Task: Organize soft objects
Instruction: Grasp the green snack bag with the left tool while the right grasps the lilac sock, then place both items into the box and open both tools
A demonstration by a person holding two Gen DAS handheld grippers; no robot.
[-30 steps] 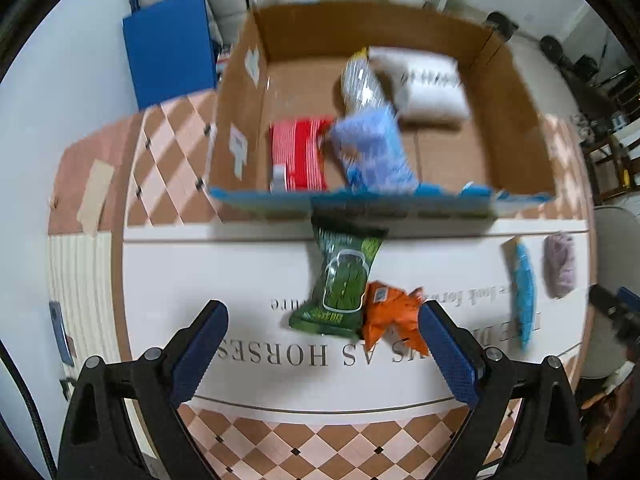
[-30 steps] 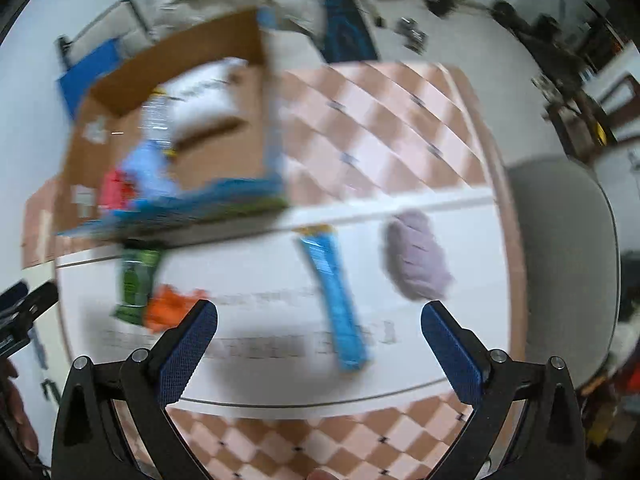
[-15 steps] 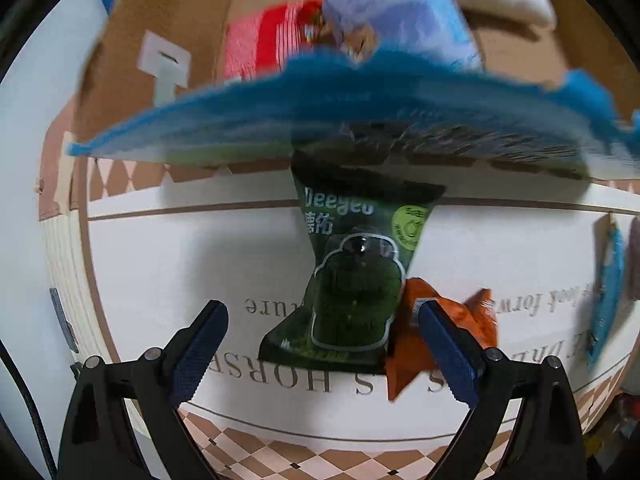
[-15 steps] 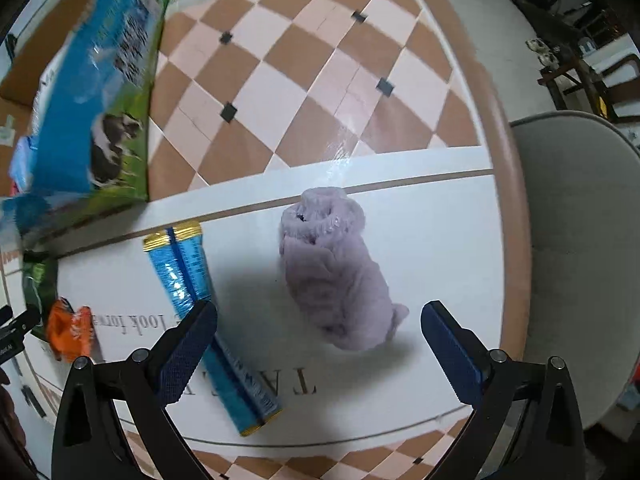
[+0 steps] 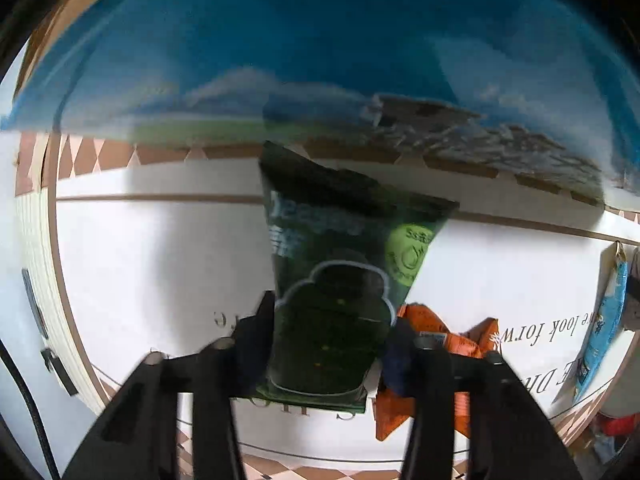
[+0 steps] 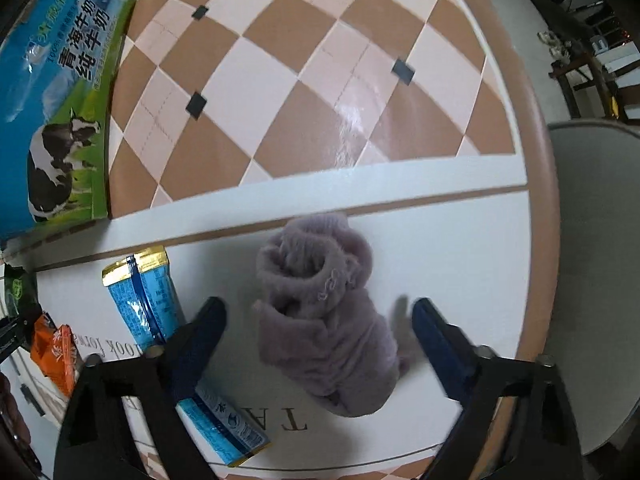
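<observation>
A dark green snack bag [image 5: 340,288] lies on the white table in front of the blue milk carton box [image 5: 280,52]. My left gripper [image 5: 332,340] has its jaws against both sides of the bag's lower half. An orange packet [image 5: 444,344] lies just right of it. In the right wrist view a rolled lilac sock [image 6: 324,312] lies on the table between the open jaws of my right gripper [image 6: 320,344], which do not touch it. A long blue packet [image 6: 160,320] lies under the left finger.
The box's printed side with a cow [image 6: 52,92] stands at the left of the right wrist view. The round table's edge [image 6: 540,240] and a grey chair seat [image 6: 596,272] are to the right. The checkered table part [image 6: 300,72] lies beyond the sock.
My left gripper has moved forward and closed in on the green bag. My right gripper has dropped down around the lilac sock and narrowed a little.
</observation>
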